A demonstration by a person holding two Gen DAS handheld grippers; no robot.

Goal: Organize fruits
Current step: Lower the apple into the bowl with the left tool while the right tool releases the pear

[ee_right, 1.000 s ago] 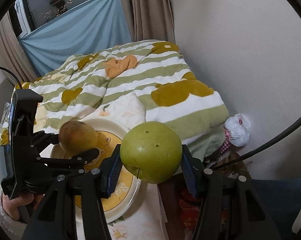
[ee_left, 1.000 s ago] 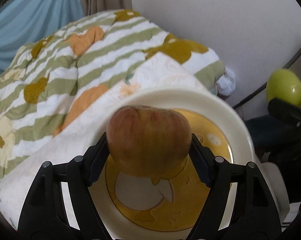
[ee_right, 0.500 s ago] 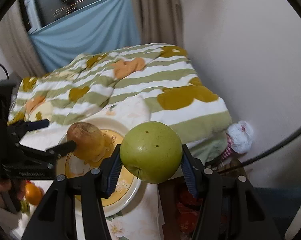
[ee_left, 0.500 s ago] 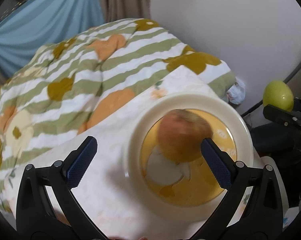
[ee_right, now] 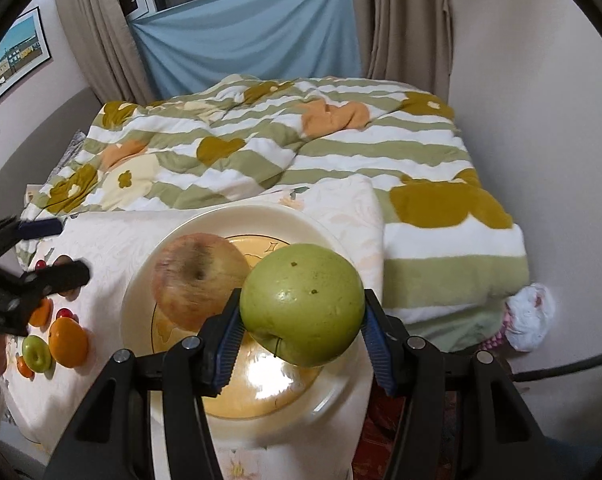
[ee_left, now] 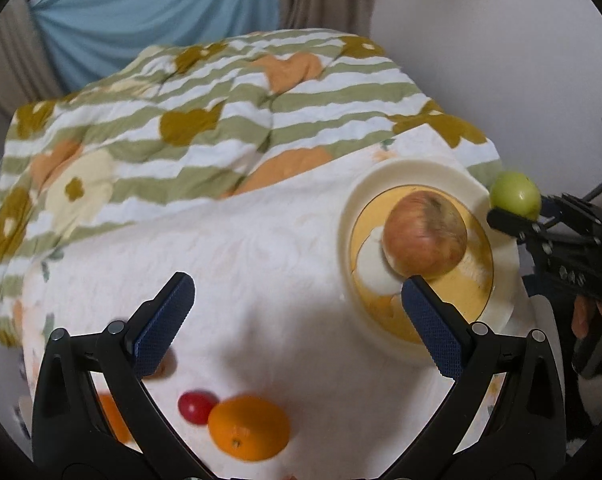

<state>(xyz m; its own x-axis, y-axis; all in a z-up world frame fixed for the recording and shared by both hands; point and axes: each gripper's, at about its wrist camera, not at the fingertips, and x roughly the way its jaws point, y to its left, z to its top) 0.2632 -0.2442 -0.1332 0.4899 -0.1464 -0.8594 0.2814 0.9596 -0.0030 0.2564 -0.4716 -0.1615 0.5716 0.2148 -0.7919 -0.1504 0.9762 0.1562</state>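
Left gripper (ee_left: pixel 297 312) has let go of the red apple (ee_left: pixel 425 234) and backed off; jaws wide apart, nothing between them. Red apple now sits on the plate (ee_right: pixel 261 216), tilted, looks free to roll. Right gripper (ee_right: pixel 301 320) is clamped on the green apple (ee_right: pixel 303 304), above the plate's near side. Green apple looks firm, smooth, fairly heavy, likely slippery: hold across its widest middle, as now. Orange (ee_left: pixel 249 428) and small red fruit (ee_left: pixel 197 406) lie on the cloth (ee_left: pixel 241 240).

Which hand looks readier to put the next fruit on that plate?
The right: its hand-held gripper already clamps a green apple over the plate. The left hand-held gripper is open and empty, away from the plate.
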